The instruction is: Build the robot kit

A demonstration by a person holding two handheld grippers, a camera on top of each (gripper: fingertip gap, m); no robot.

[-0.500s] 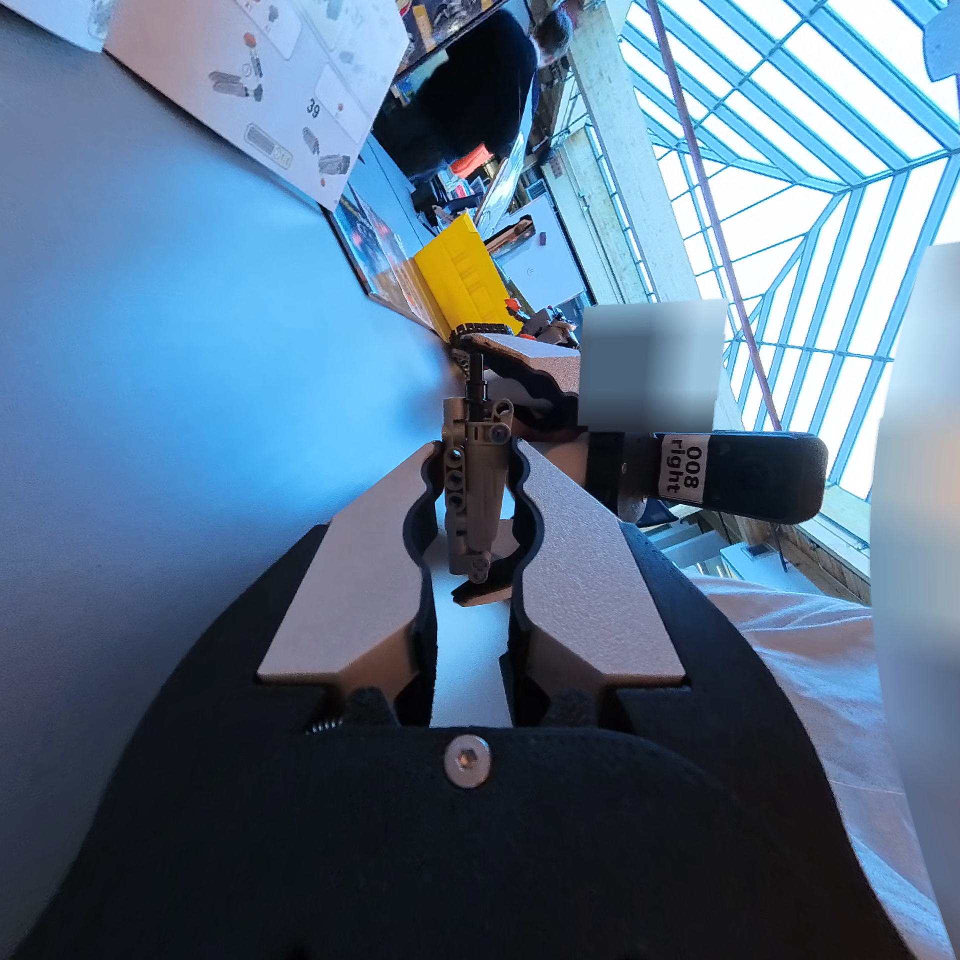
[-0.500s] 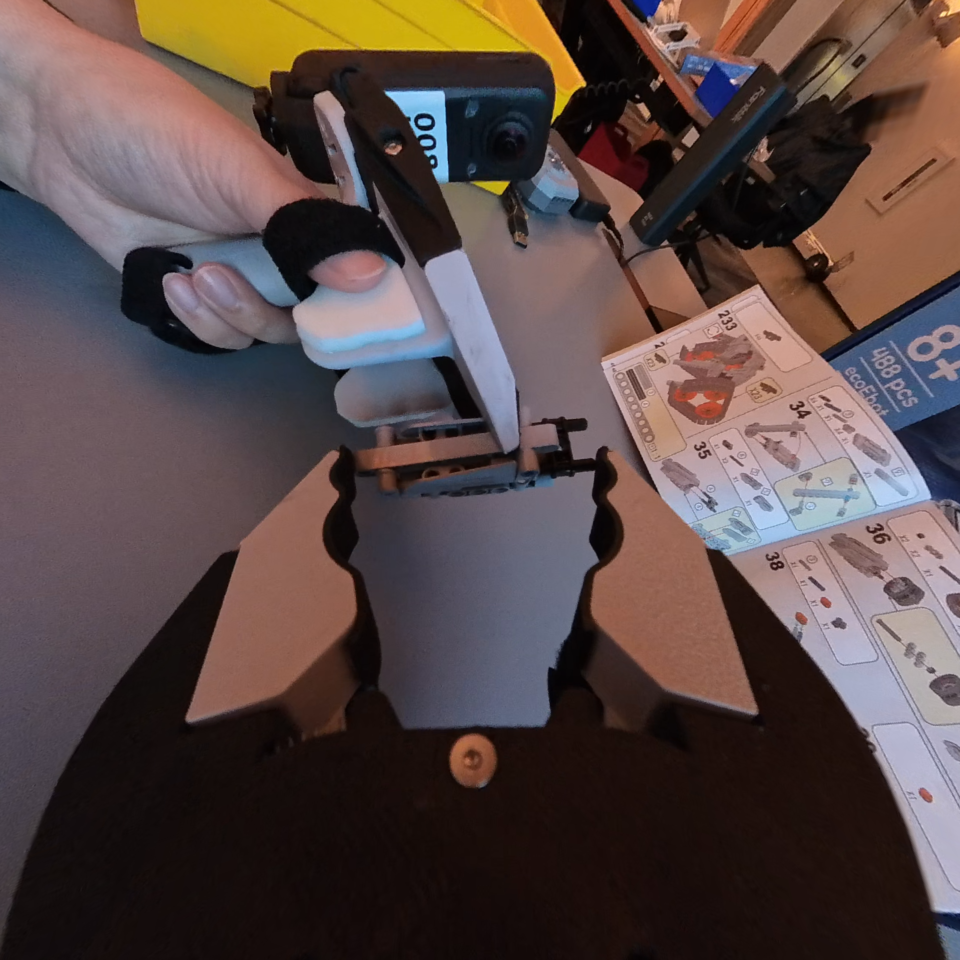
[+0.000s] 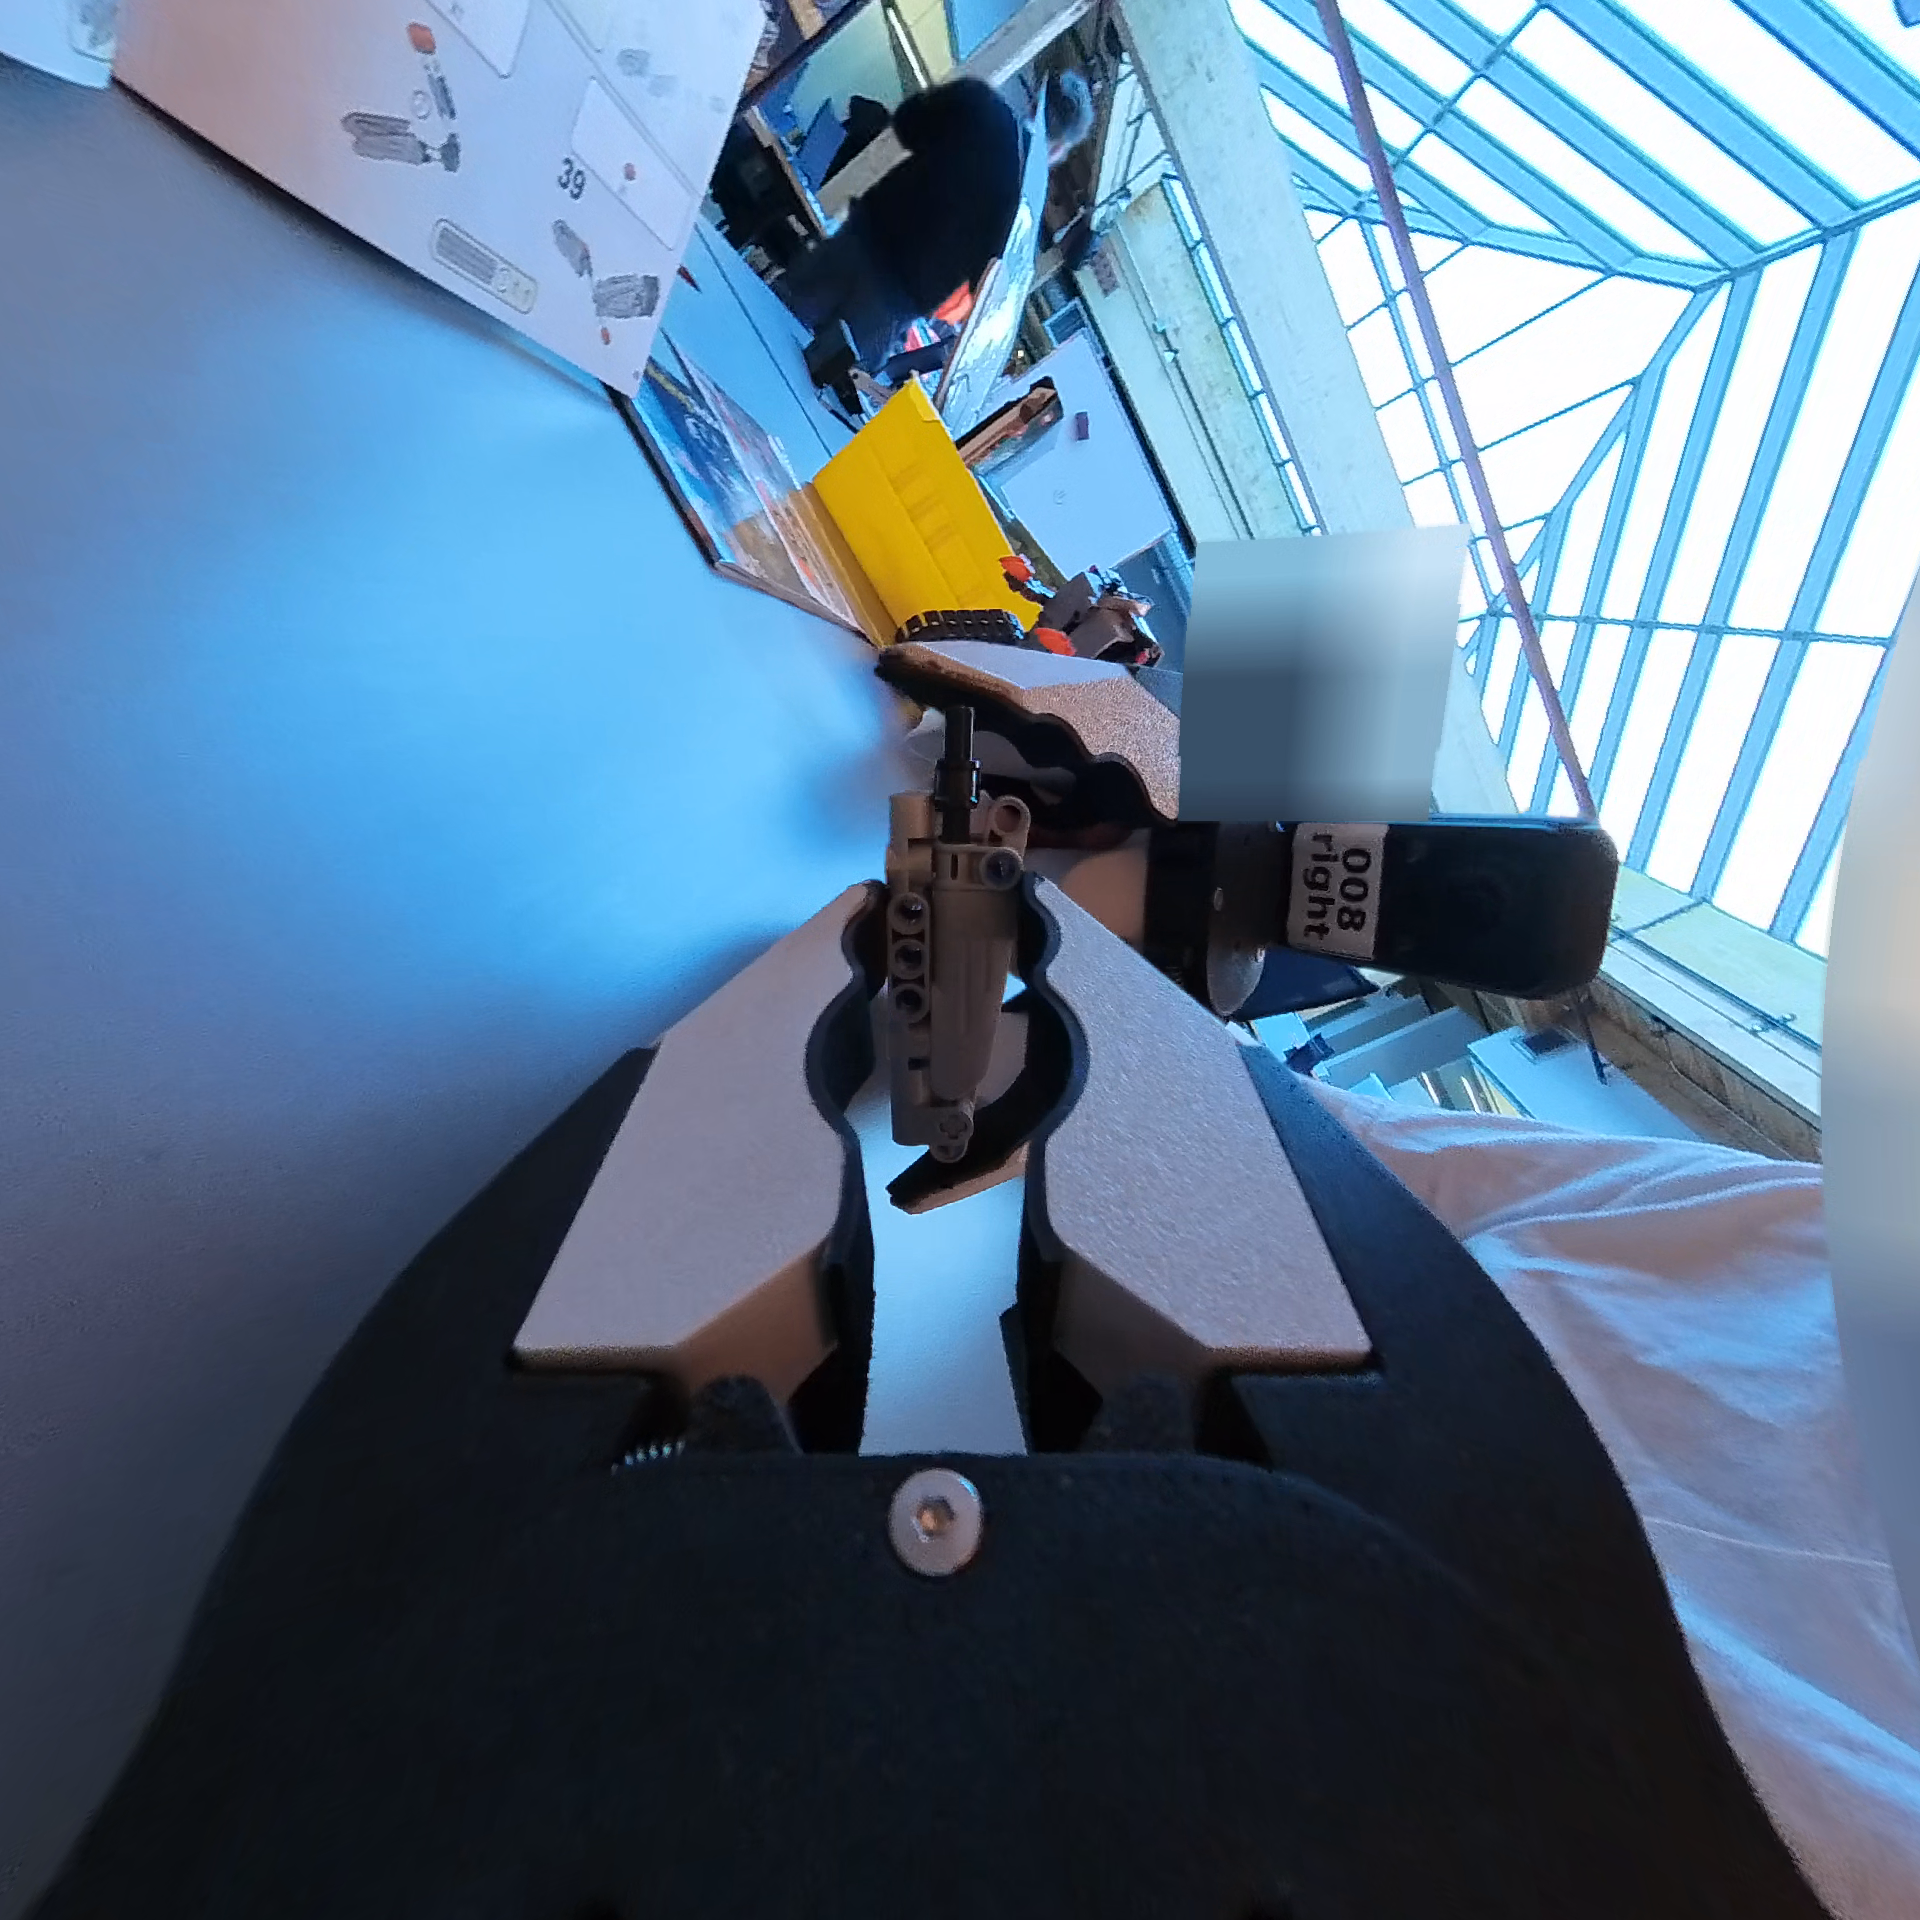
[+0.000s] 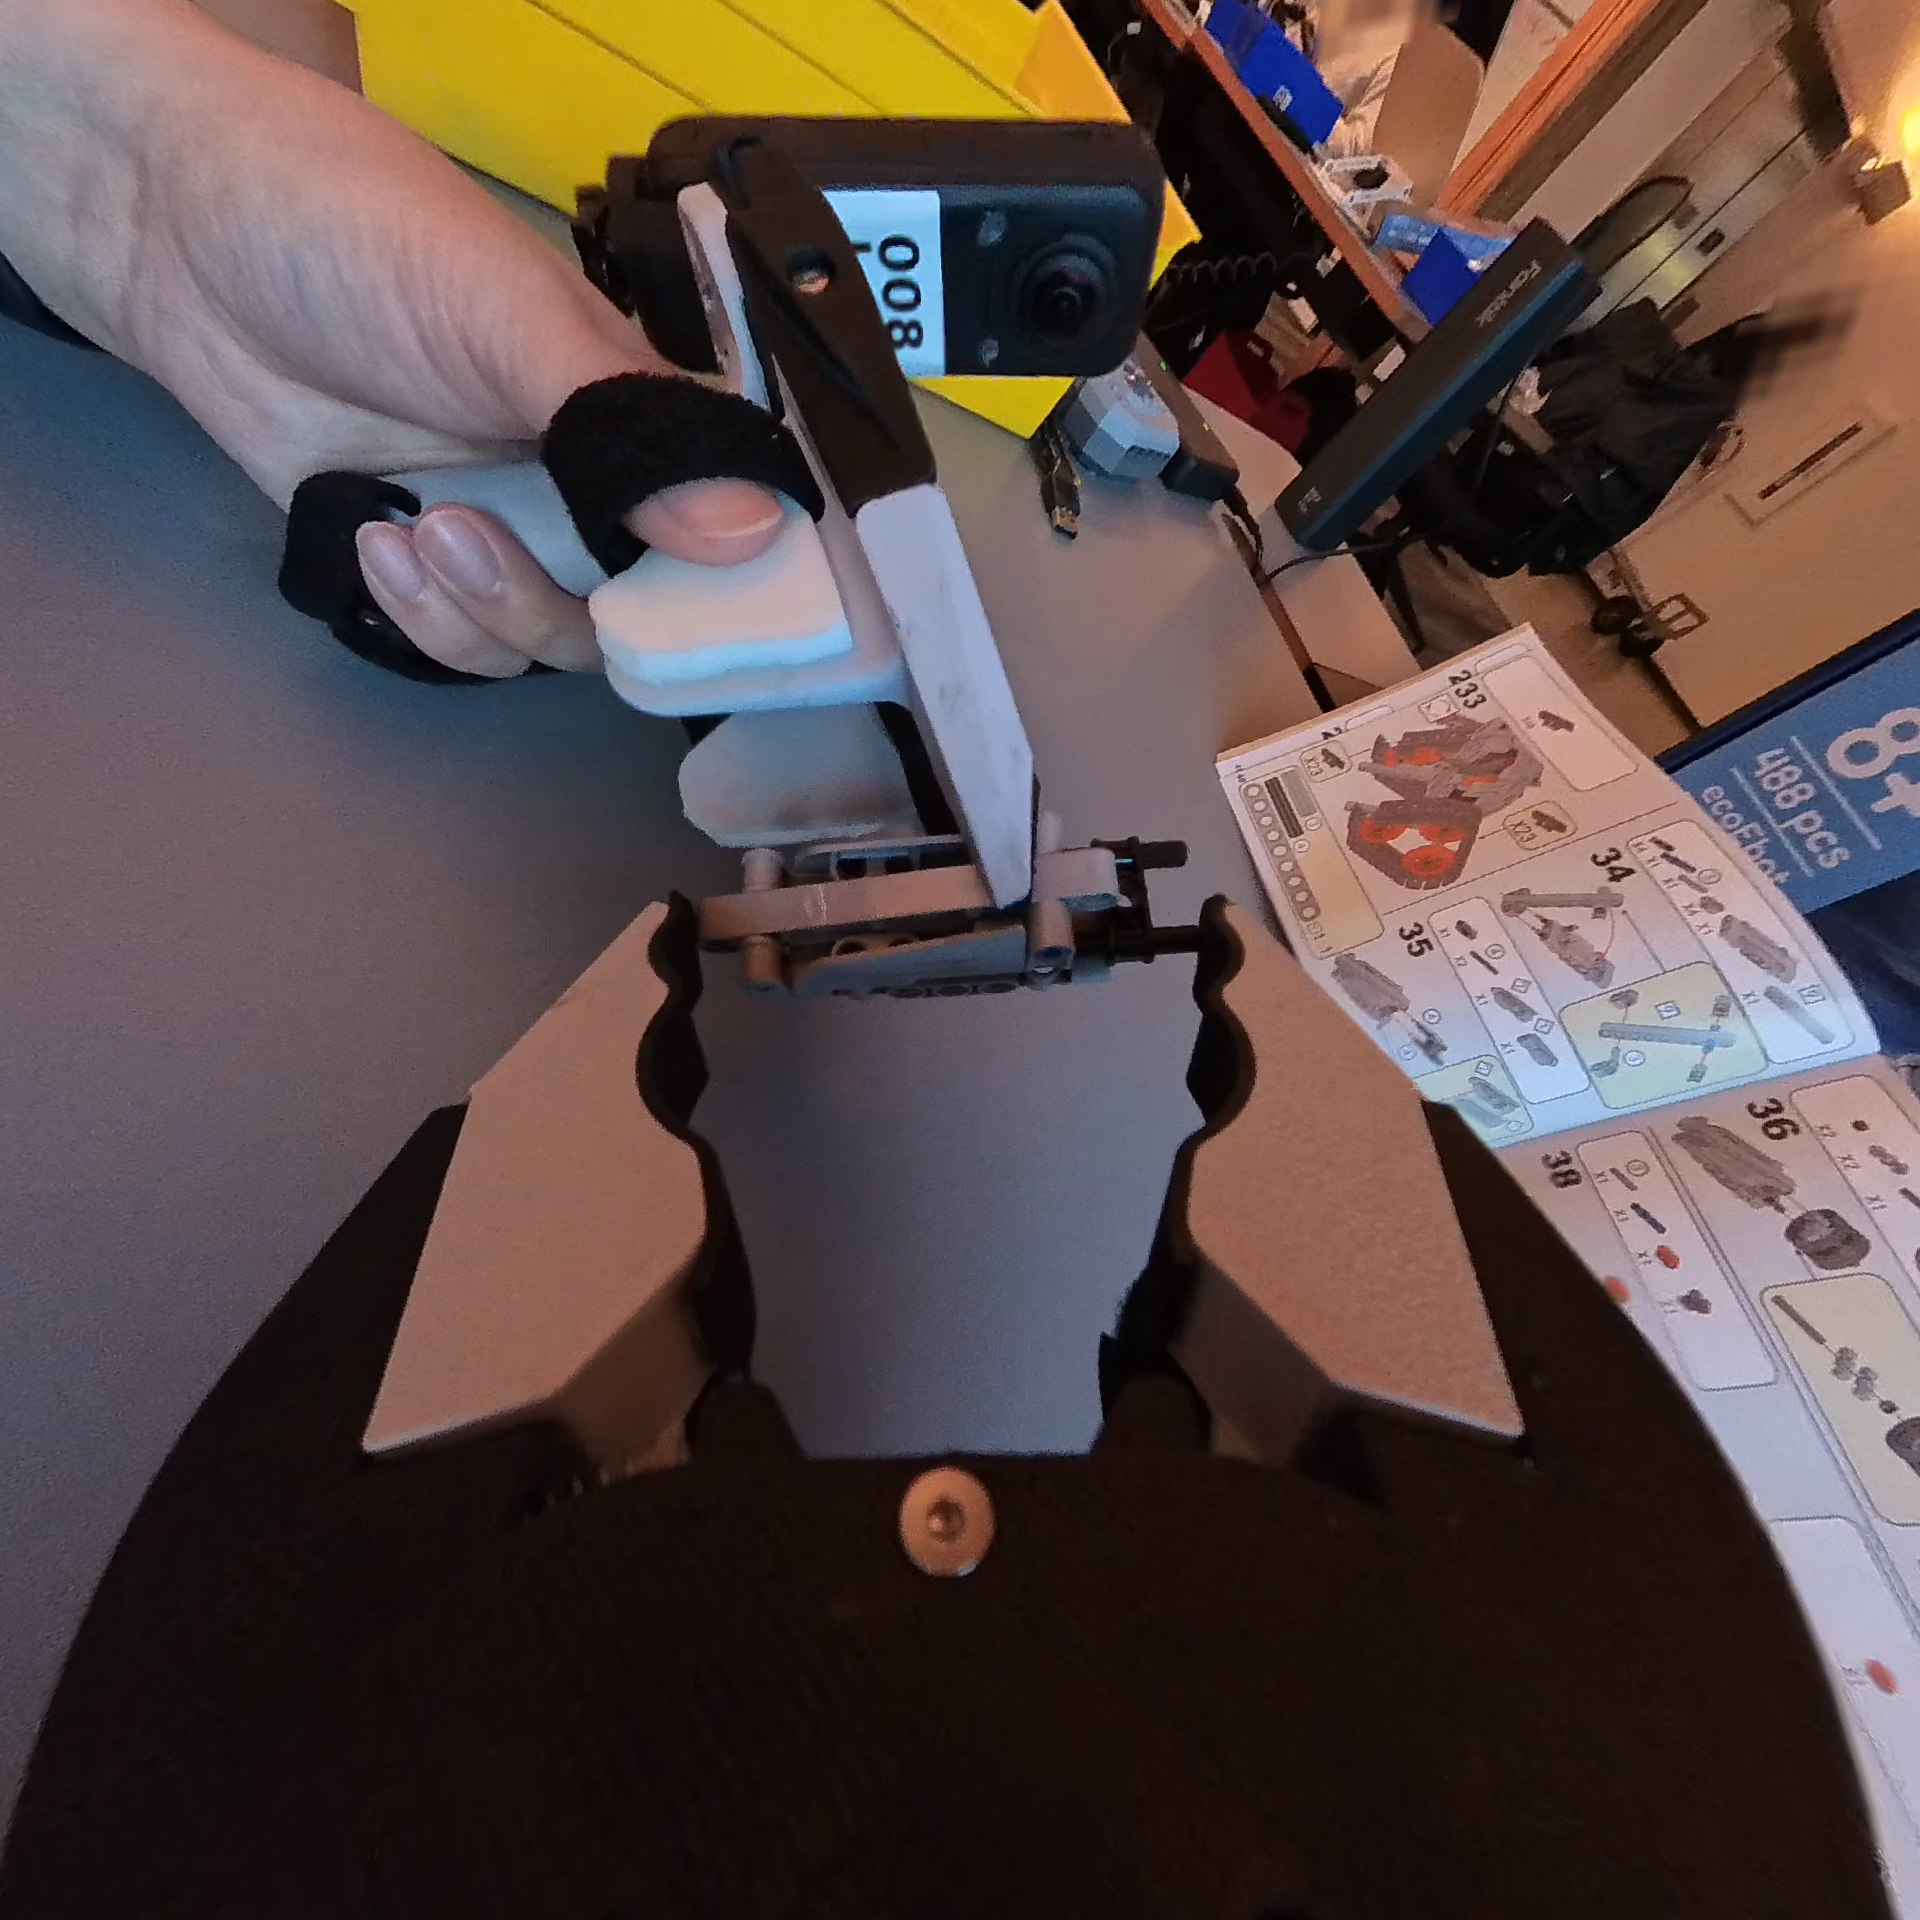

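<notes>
Grey ribbed pads of the left gripper (image 3: 945, 966) pinch a small grey beam assembly (image 3: 951, 987) of holed plastic bars, a black axle pin (image 3: 956, 764) jutting from its end. The right gripper (image 4: 945, 935) gapes wide, empty, its 2 tips flanking that assembly above the matte grey table (image 4: 260, 987). An instruction sheet (image 4: 1558, 935) lies beside.

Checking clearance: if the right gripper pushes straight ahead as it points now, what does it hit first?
Probably the grey brick assembly held crosswise by the left gripper, right at the right gripper fingers' tips; depth is uncertain.
</notes>
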